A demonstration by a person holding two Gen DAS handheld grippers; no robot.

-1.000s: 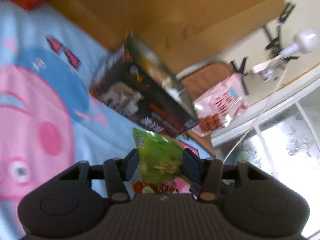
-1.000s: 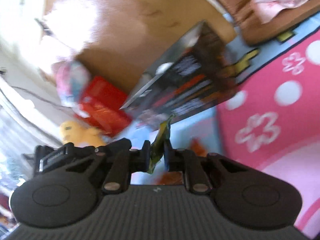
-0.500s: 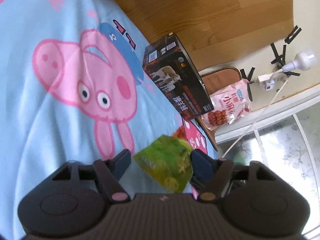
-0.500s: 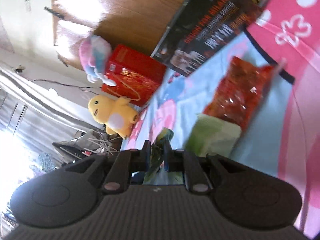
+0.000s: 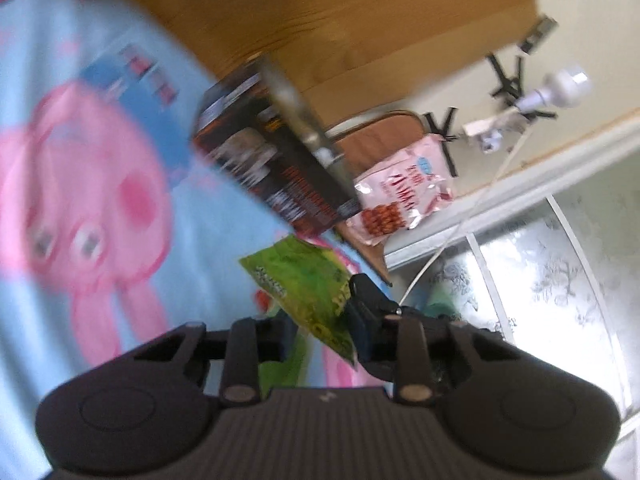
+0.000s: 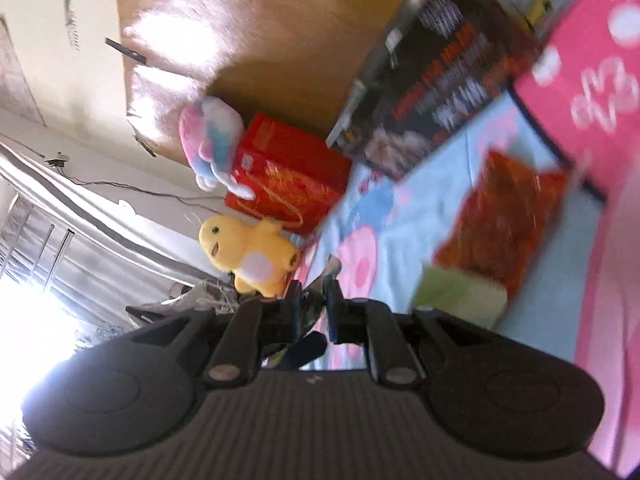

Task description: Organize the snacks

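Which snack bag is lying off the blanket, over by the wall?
The pink bag, resting on a brown mat beyond the black box; the green bag sits in the left tool.

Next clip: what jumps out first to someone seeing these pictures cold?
The big pink cartoon pig printed on the blue blanket, left of the black box. Close up, a green snack bag sits between the left gripper's fingers. In the right view, a yellow plush toy lies by a red box.

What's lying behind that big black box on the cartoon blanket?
Behind the black box, in the left view, a pink snack bag lies on a brown cushion, on the wooden floor. The box covers part of the cushion, so anything else there stays hidden.
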